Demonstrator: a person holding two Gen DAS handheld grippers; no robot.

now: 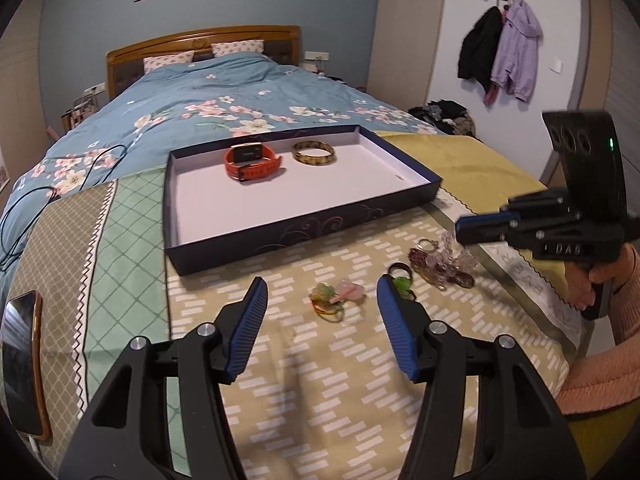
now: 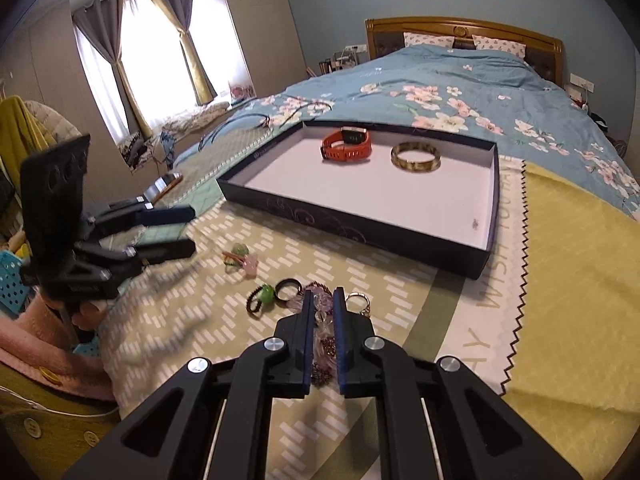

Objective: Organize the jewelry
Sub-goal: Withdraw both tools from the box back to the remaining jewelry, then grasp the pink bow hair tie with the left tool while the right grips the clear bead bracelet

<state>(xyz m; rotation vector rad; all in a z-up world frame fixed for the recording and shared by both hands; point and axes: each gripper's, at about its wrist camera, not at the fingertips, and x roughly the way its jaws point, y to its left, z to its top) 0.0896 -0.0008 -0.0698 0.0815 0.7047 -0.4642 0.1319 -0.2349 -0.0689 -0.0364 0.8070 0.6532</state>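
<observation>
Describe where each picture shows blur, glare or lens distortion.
Left wrist view: right gripper slightly motion-blurred, bed headboard bowed by fisheye. Right wrist view: window blown out, left gripper smeared by motion, box sharp.

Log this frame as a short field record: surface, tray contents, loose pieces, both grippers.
surface: patterned cloth over the foot of a bed
tray: dark shallow box, white inside
in tray: orange watch; gold bangle, apart from each other
loose on cloth: purple bead jewelry; green-bead hair tie; black ring; pastel hair clips
left gripper: open, above the pastel hair clips
right gripper: fingers nearly closed around the purple bead jewelry
aside: phone at the cloth's left edge
</observation>
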